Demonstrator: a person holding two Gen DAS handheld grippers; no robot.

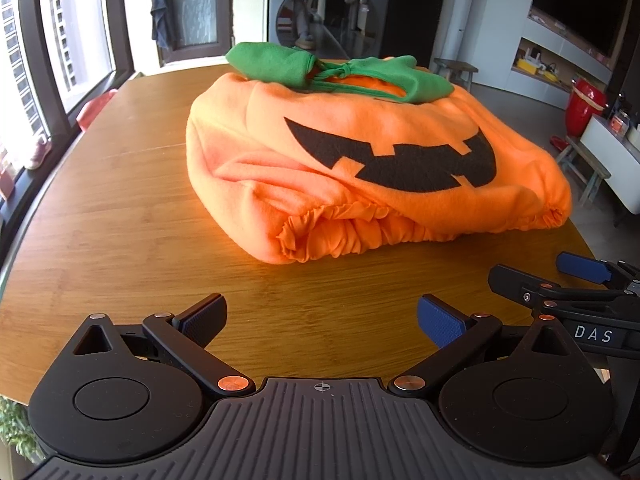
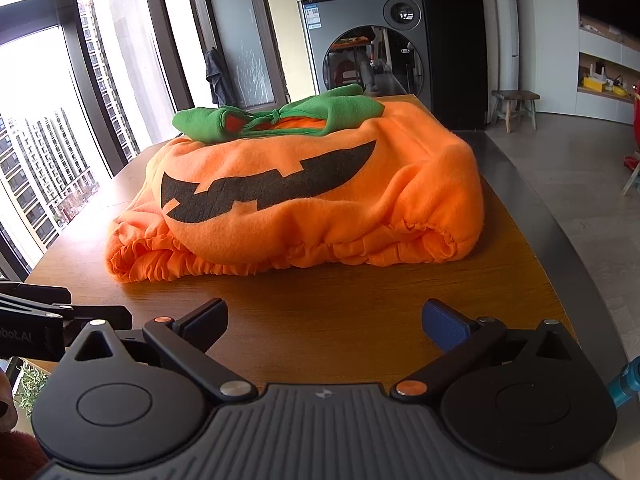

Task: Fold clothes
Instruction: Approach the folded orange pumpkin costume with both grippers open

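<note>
Fingers (image 1: 202, 316) on the left gripper (image 1: 320, 320) are spread wide and hold nothing, and so are those of the right gripper (image 2: 324, 322). Ahead of both, not touching, the orange pumpkin costume (image 1: 360, 168) lies folded on the wooden surface (image 1: 120, 208), green collar (image 1: 280, 66) on its far side

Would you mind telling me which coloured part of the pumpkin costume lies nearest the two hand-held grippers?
The orange gathered hem, ruffled along the near edge; the black mouth lies higher, and the green collar farthest back.
</note>
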